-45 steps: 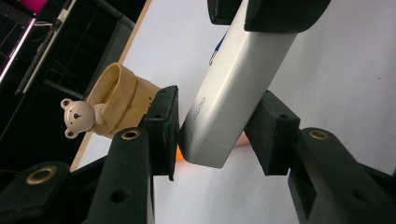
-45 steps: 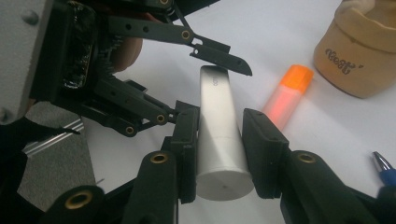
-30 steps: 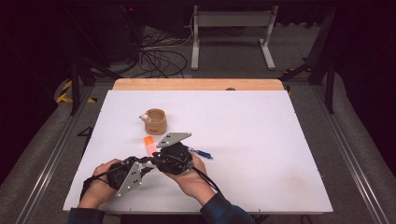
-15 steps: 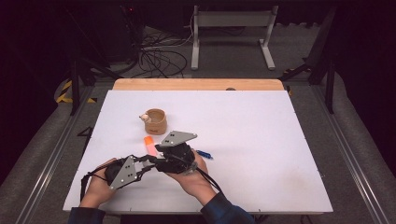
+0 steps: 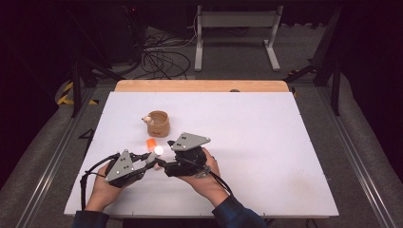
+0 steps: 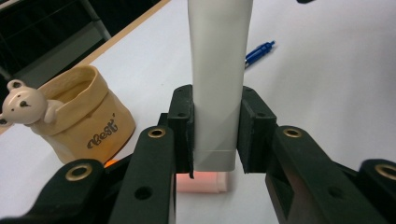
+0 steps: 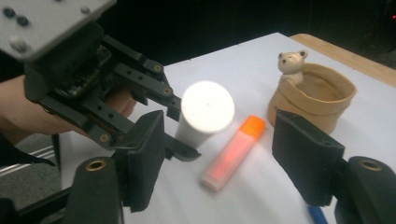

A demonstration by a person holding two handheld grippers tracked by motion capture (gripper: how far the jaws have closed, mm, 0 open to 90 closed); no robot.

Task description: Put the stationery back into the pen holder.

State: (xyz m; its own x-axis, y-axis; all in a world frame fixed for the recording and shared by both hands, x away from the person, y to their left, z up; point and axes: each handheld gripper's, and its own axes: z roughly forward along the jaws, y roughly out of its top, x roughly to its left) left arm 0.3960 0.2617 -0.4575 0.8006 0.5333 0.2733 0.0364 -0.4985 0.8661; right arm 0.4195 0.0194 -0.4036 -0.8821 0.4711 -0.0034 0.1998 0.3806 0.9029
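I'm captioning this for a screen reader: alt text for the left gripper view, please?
The left gripper clamps an upright white tube above an orange highlighter on the white table. A bear-trimmed tan pot stands left; a blue pen lies behind.

We count one white tube (image 6: 218,79), one orange highlighter (image 7: 233,151), one blue pen (image 6: 258,52) and one tan pot (image 5: 158,123) with one little bear figure (image 7: 291,63) on its rim, all on the near-left part of the one white table (image 5: 266,156), plus two grippers
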